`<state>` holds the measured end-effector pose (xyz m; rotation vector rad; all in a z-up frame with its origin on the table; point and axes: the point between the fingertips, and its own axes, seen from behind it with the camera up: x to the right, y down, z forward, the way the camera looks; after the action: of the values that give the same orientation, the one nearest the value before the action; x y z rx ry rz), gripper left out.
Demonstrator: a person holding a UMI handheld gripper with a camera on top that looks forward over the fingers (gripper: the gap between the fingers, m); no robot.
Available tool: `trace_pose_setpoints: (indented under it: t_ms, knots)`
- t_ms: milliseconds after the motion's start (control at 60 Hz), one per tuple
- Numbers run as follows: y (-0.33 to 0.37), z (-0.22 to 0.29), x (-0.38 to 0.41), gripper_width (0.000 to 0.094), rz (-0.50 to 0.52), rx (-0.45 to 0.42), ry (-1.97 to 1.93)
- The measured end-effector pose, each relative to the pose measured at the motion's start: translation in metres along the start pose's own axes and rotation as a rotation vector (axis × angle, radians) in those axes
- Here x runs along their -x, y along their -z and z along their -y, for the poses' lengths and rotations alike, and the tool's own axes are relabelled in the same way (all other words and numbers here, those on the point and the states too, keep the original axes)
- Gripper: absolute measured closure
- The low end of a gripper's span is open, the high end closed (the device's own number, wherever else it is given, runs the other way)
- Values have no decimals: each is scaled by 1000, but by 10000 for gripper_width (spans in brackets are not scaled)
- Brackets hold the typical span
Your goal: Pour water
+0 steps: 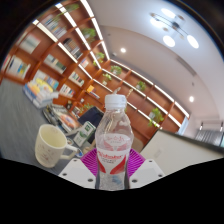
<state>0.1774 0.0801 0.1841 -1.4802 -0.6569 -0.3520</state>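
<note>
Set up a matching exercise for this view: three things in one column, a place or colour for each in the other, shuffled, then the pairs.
Things:
1. bottle
2. mug
3. pads

Descriptions:
A. magenta, at either side of the bottle's lower part
B. cream, standing beside the bottle, handle toward it
C. clear, white cap, upright between the jaws

Pairs: 1-C, 2-B, 3-A

The jaws of the gripper close on the bottle.
</note>
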Motion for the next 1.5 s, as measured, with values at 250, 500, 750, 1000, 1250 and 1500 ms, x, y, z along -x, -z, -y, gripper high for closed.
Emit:
trace_pose_setpoints:
  t_ms: [250, 500, 750, 1000, 1250, 1500]
  knots:
    - [-8, -54, 9, 575, 129, 62, -616]
    - [-11, -70, 40, 576, 137, 41, -621]
    - [-11, -72, 37, 415, 120, 48, -614]
    - [24, -78, 28, 174, 48, 113, -585]
    - [95, -73, 1, 153, -107, 156, -672]
    - [132, -53, -17, 150, -166, 140, -700]
